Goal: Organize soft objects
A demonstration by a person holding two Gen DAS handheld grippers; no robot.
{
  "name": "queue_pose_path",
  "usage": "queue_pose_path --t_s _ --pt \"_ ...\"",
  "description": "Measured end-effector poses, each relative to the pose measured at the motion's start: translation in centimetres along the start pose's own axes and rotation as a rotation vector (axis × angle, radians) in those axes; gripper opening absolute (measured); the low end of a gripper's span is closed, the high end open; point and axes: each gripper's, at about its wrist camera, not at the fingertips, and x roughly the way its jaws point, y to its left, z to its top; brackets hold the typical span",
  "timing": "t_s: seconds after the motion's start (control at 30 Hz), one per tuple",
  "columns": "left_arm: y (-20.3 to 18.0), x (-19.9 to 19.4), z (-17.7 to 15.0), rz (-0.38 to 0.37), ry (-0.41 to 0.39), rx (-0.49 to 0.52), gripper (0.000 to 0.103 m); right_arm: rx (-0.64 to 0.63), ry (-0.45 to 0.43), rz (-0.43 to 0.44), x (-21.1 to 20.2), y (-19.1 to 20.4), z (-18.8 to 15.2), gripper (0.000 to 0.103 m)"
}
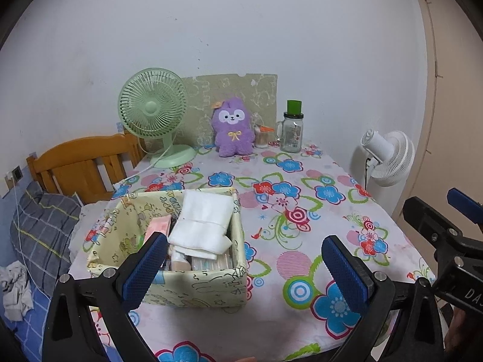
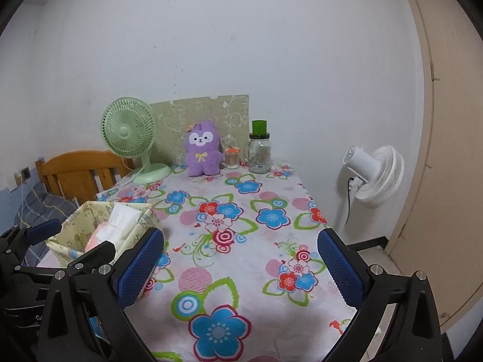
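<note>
A yellow patterned fabric box (image 1: 193, 286) sits at the table's front left, with a folded white towel (image 1: 202, 223) and a pink item (image 1: 157, 226) inside; the box also shows in the right wrist view (image 2: 75, 232). A purple plush toy (image 1: 232, 126) (image 2: 201, 149) sits upright at the table's far edge. My left gripper (image 1: 244, 268) is open and empty, just in front of the box. My right gripper (image 2: 240, 267) is open and empty above the flowered tablecloth (image 2: 229, 241), to the right of the box.
A green desk fan (image 1: 152, 111), a glass jar with a green lid (image 1: 292, 131) and a small cup (image 1: 261, 135) stand at the far edge. A white floor fan (image 2: 374, 175) stands to the right. A wooden headboard (image 1: 78, 163) and bedding lie to the left.
</note>
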Motion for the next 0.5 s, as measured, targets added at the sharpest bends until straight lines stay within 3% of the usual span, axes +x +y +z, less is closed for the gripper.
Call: queue_pose_path --t_s 0.2,0.5 --pt "0.98 -0.12 0.05 -0.001 -0.005 -0.051 0.103 -0.014 0.008 -0.024 0.18 0.25 -0.09 0.103" --pt "1.08 -0.45 -0.03 0.002 -0.015 -0.048 0.103 -0.028 0.009 -0.011 0.10 0.77 -0.04 0.103"
